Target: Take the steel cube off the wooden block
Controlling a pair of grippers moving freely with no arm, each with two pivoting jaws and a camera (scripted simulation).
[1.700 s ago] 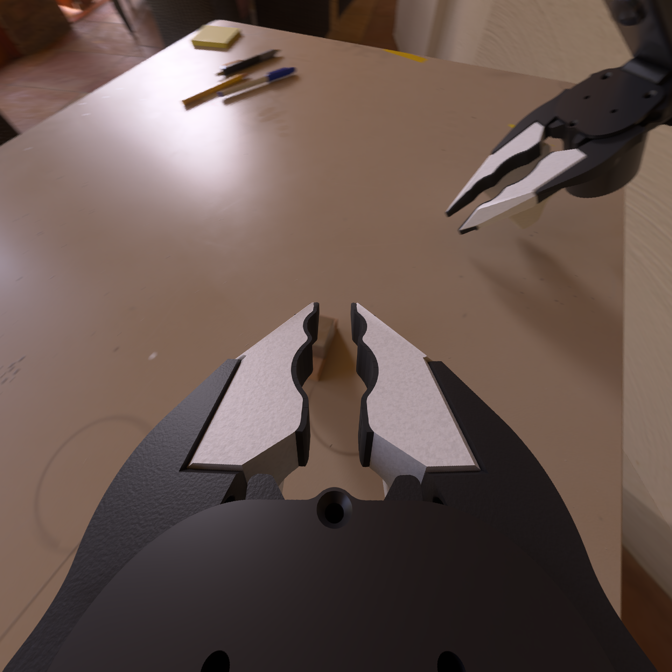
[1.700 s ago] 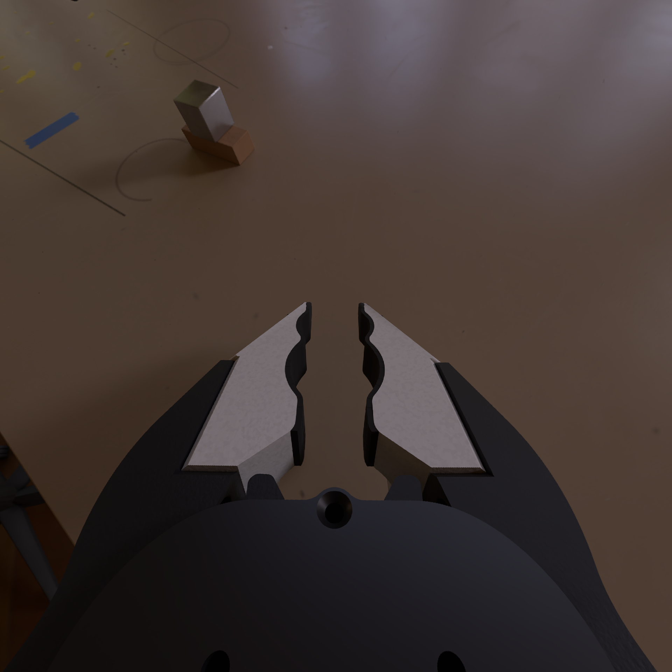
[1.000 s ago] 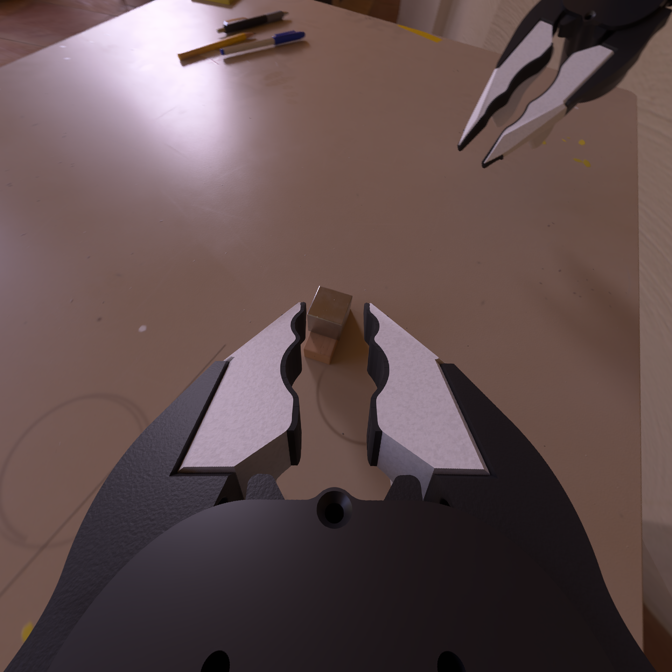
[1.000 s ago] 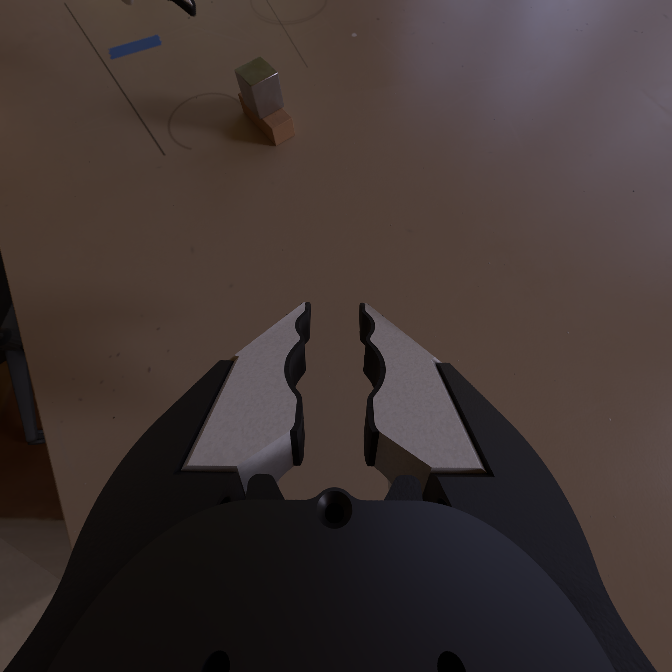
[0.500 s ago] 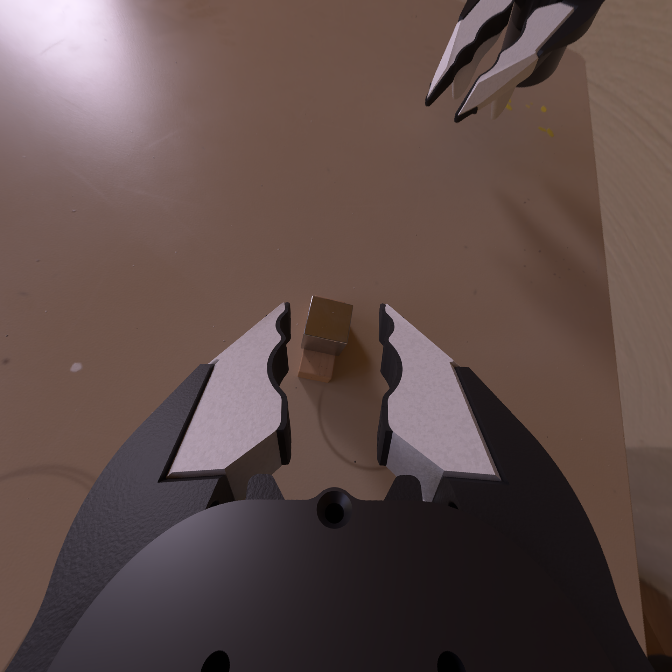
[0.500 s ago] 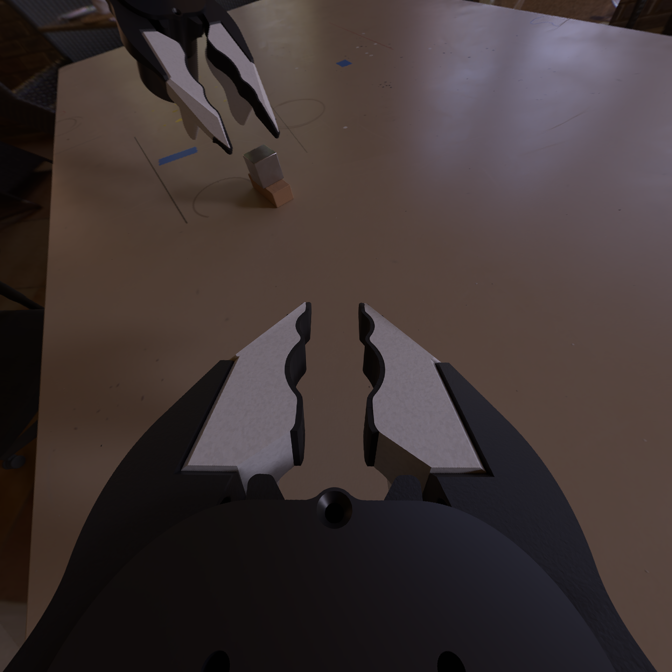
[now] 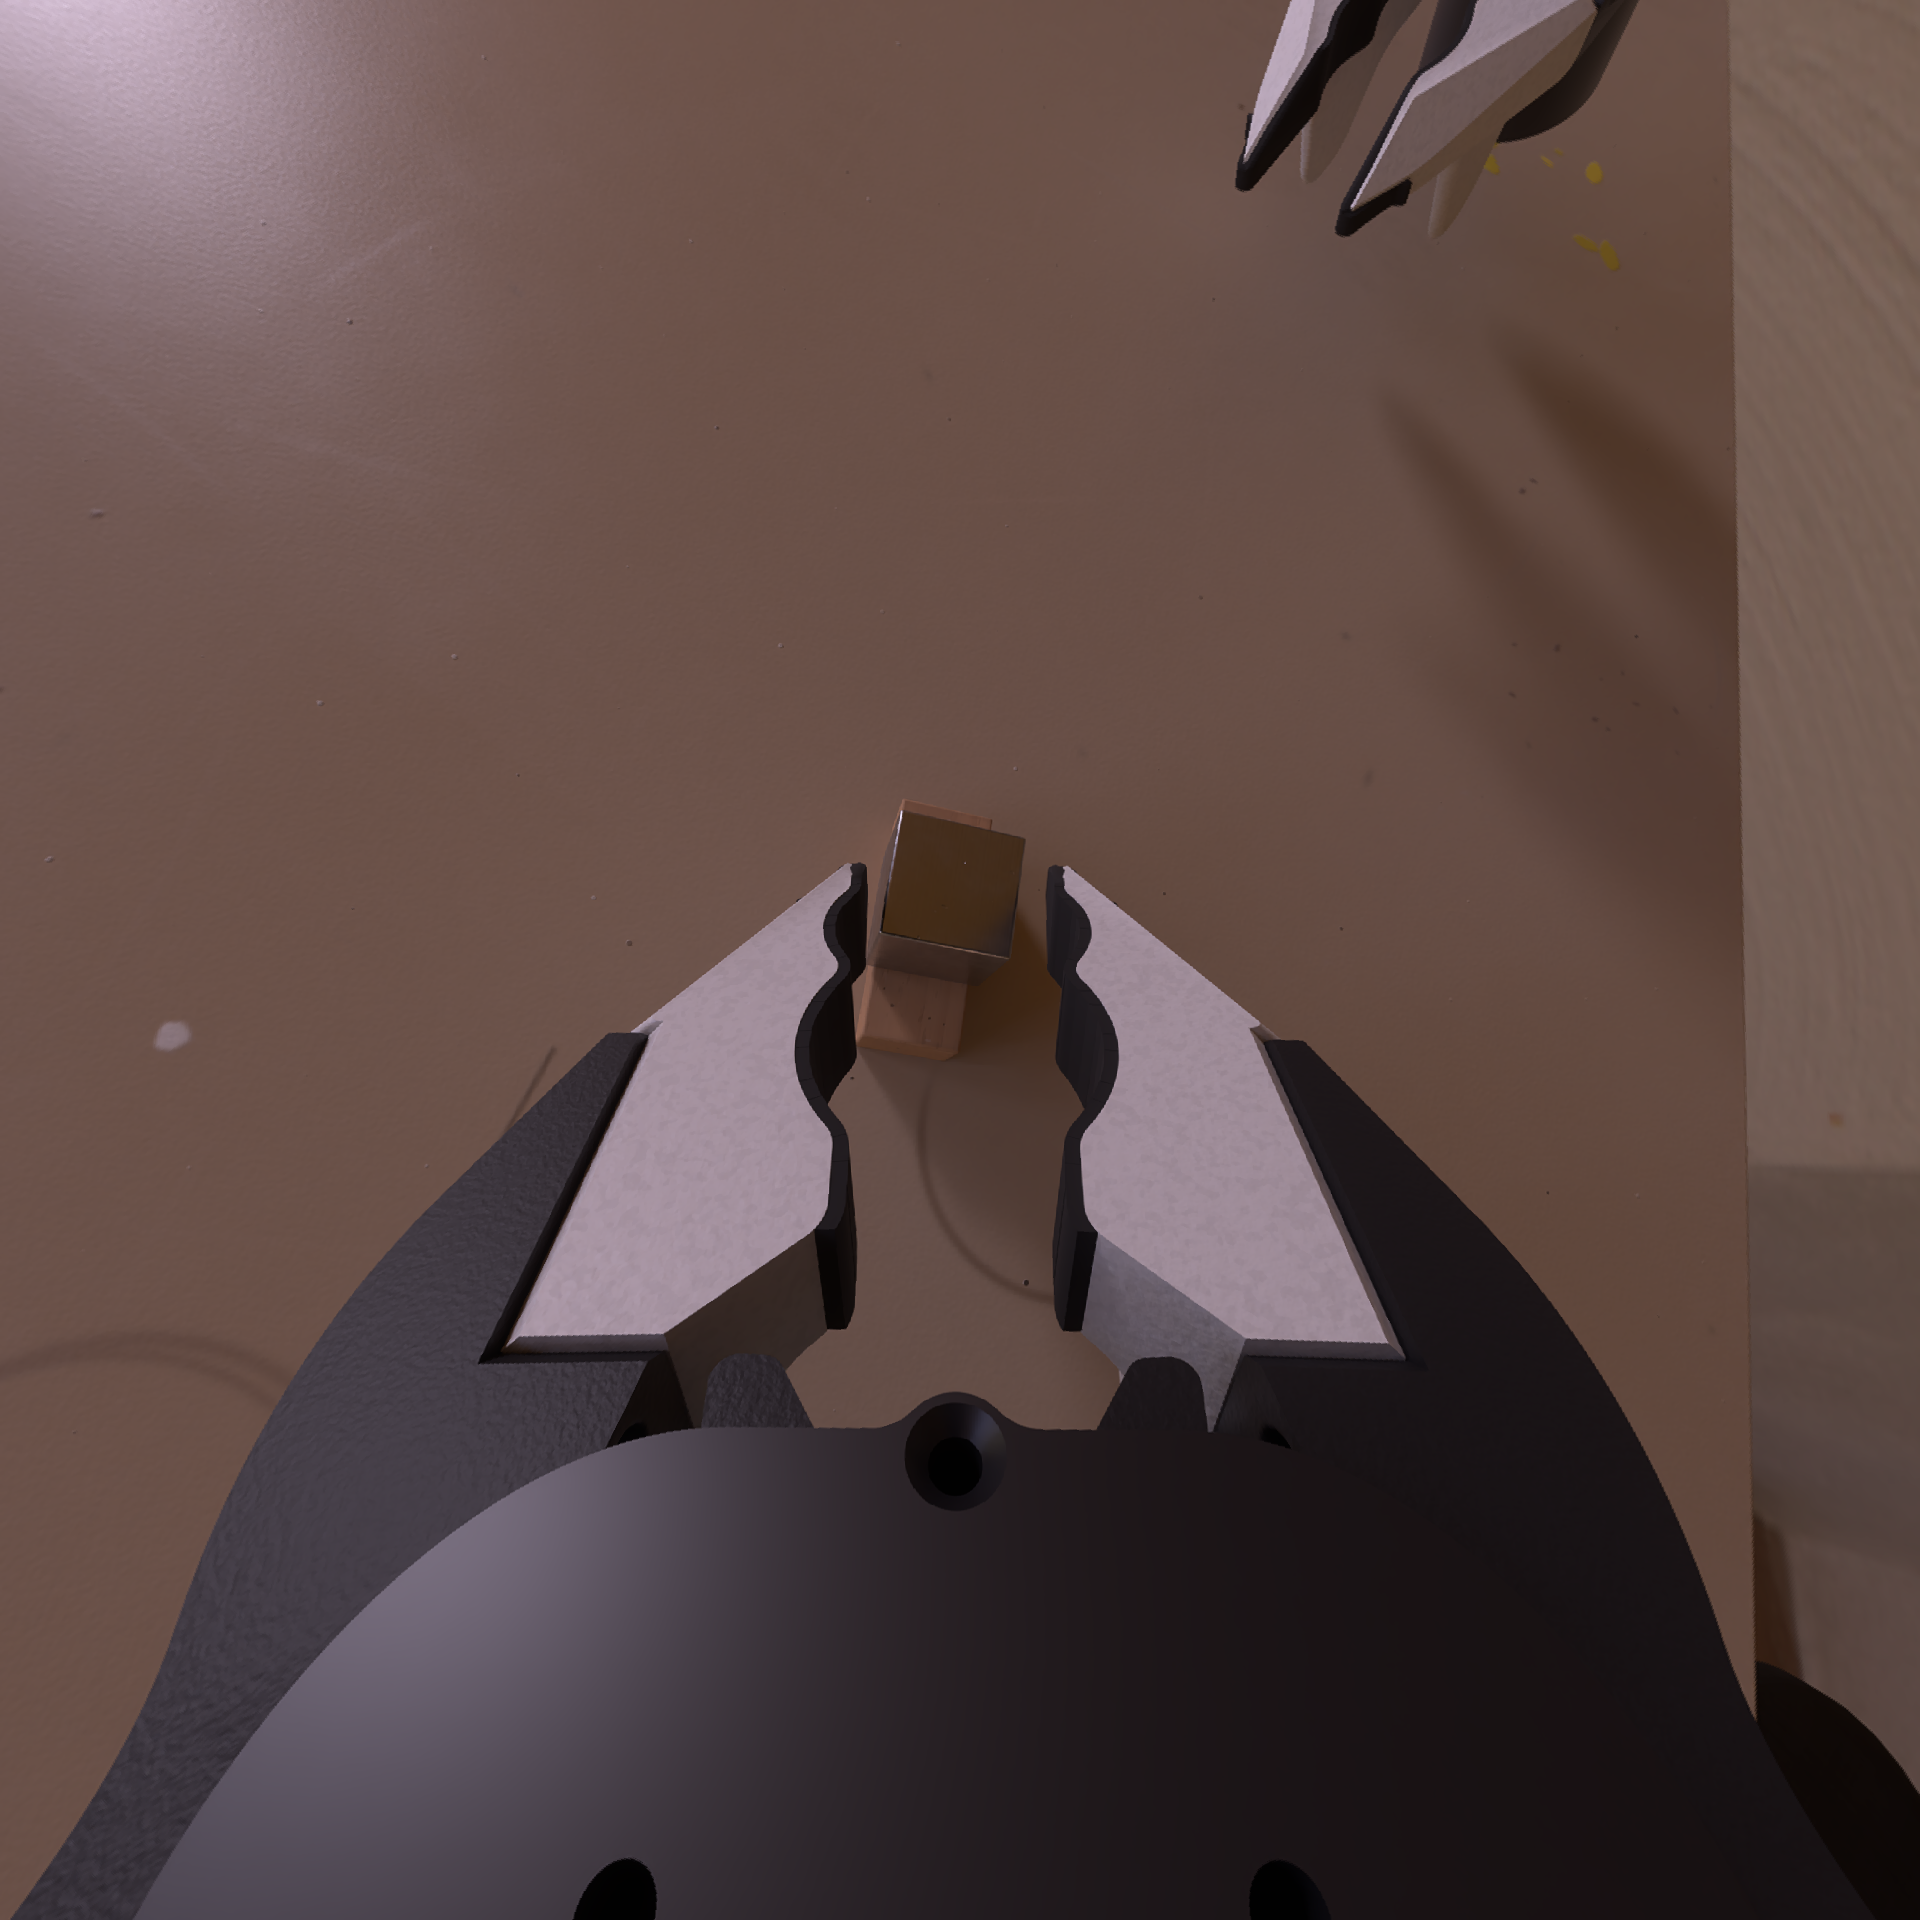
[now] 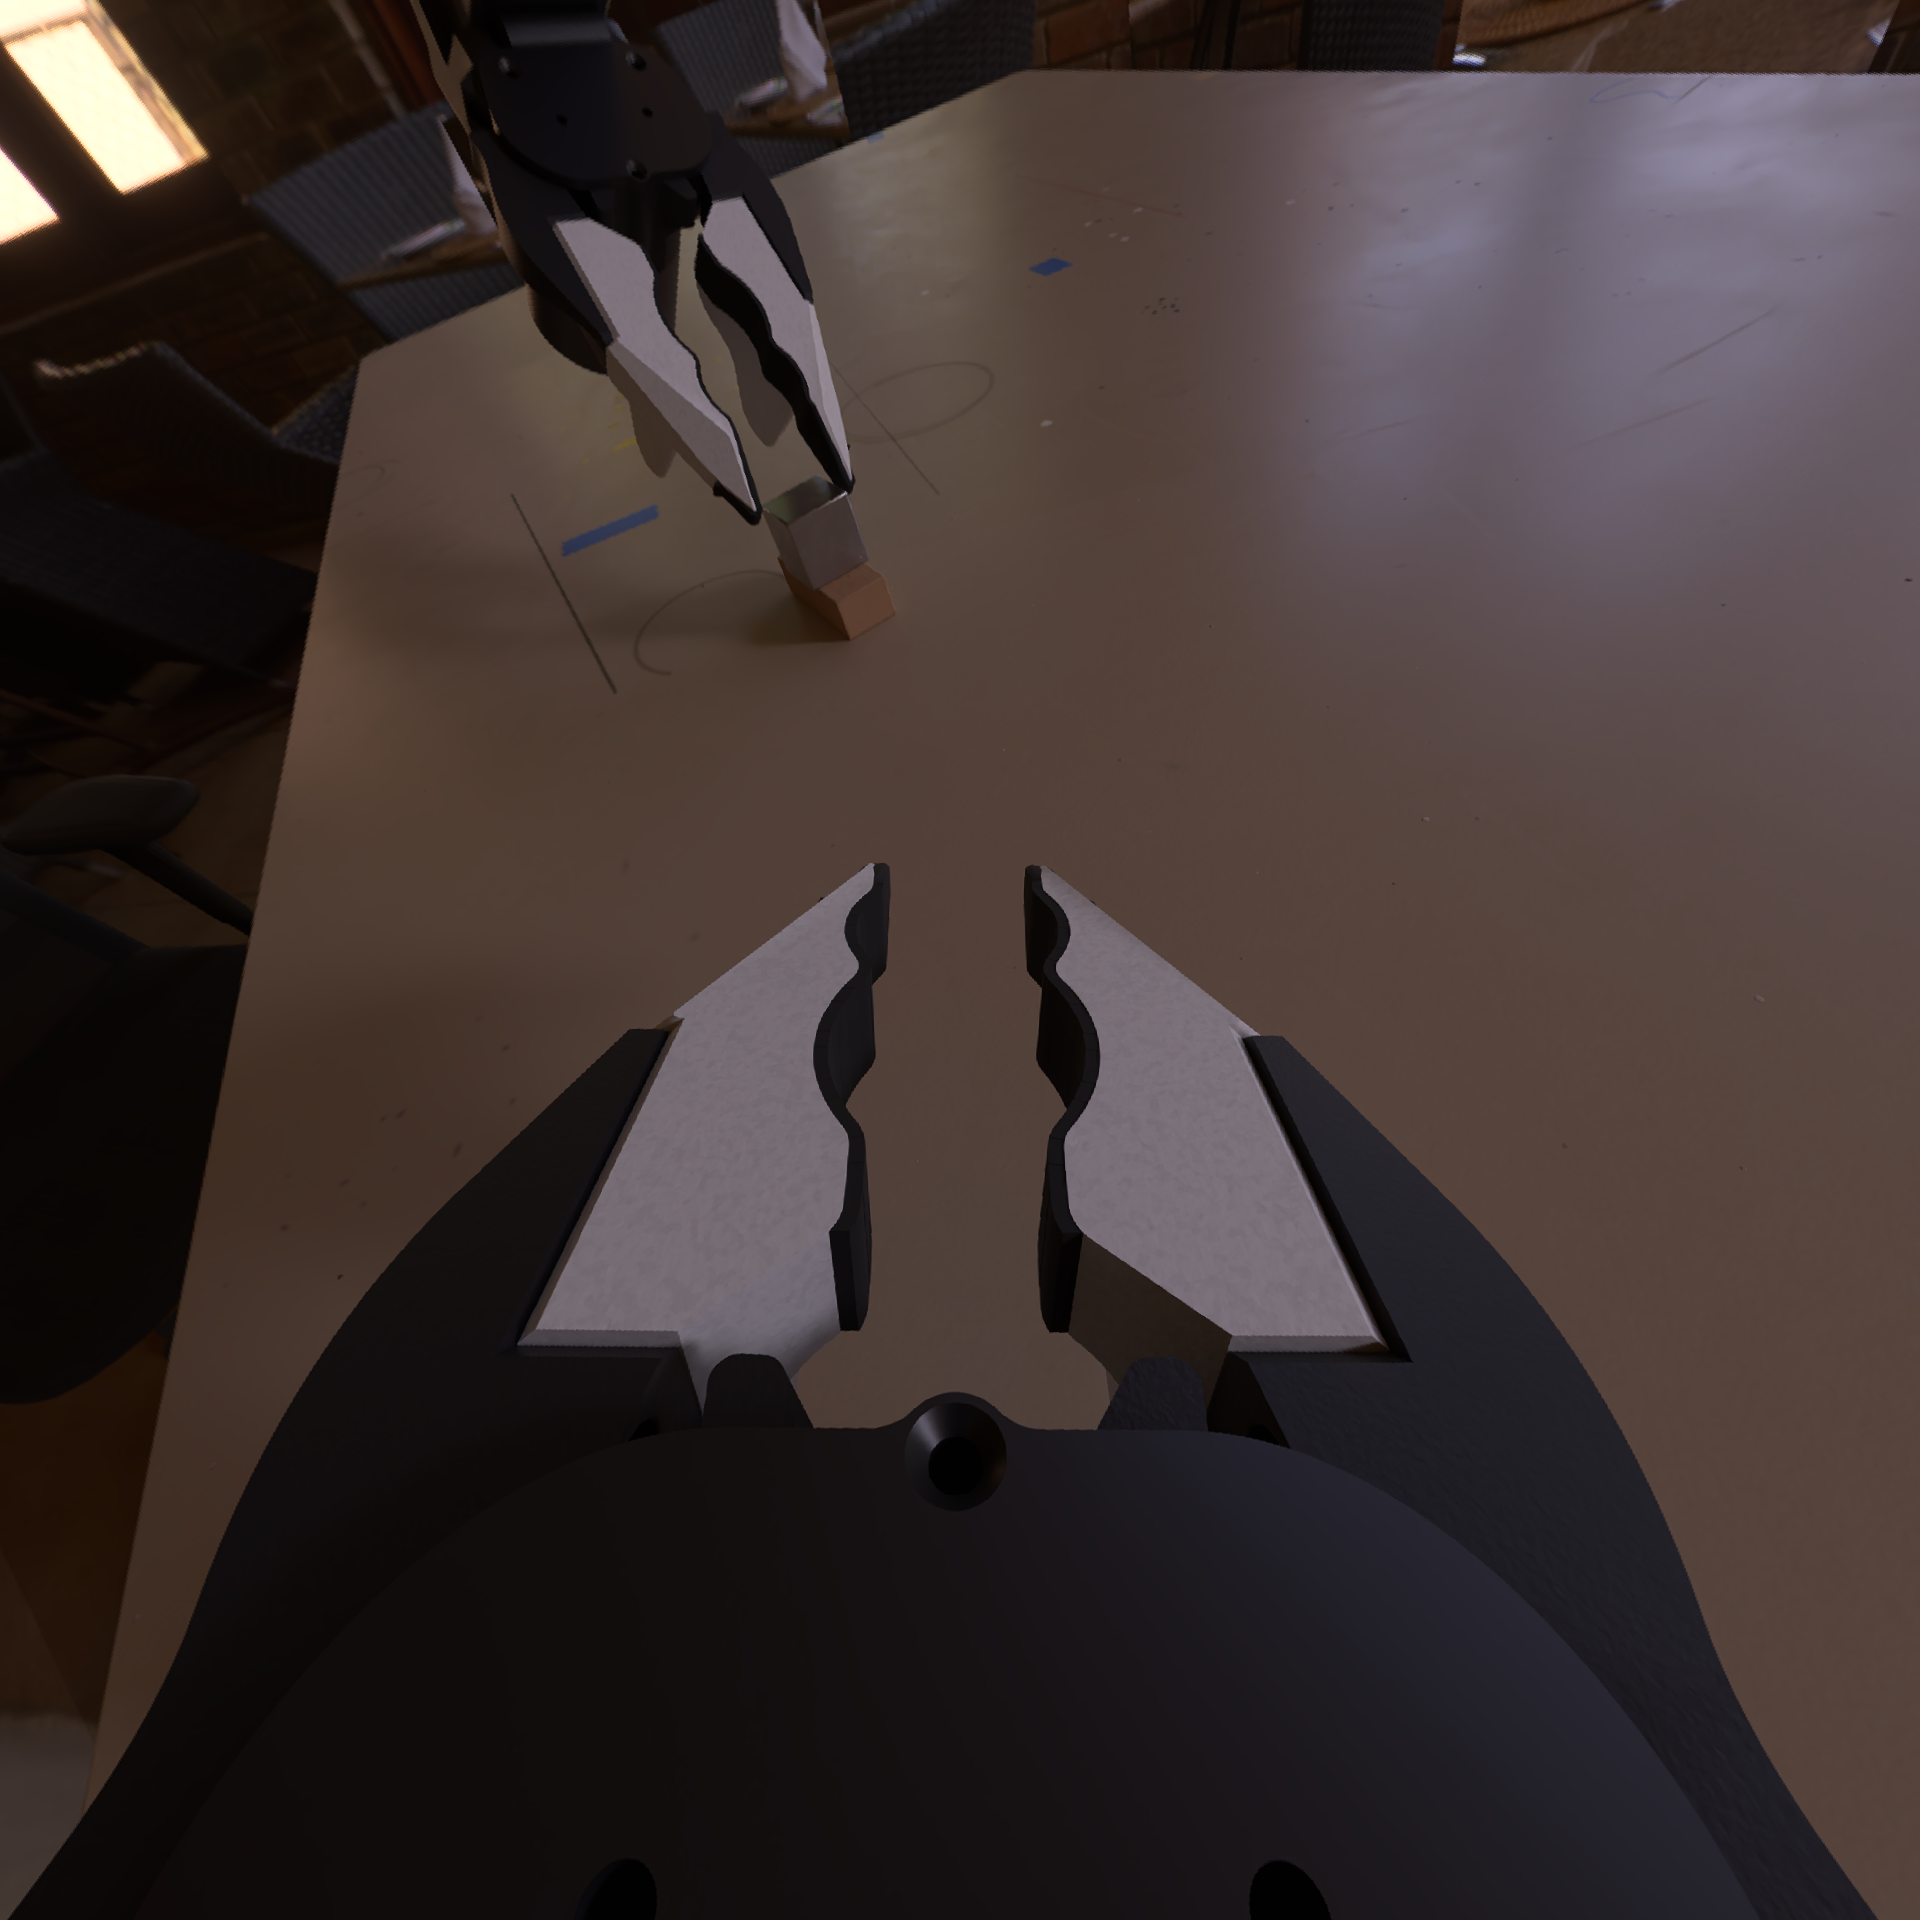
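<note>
The steel cube sits slightly askew on the small wooden block on the brown table. My left gripper is open, with one fingertip on each side of the cube. The left fingertip is close to the cube's side and a gap shows on the right. In the right wrist view the left gripper comes down steeply over the cube and block. My right gripper is open and empty, far from the cube above the table. It also shows in the left wrist view.
A blue tape strip, a pencil line and drawn circles mark the table near the block. Yellow specks lie by the table's edge. Dark chairs stand beyond the table's far corner.
My left gripper has come down over the cube, opened wide, then narrowed around it. My right gripper's view has swung up, so the cube and left gripper now show far ahead.
</note>
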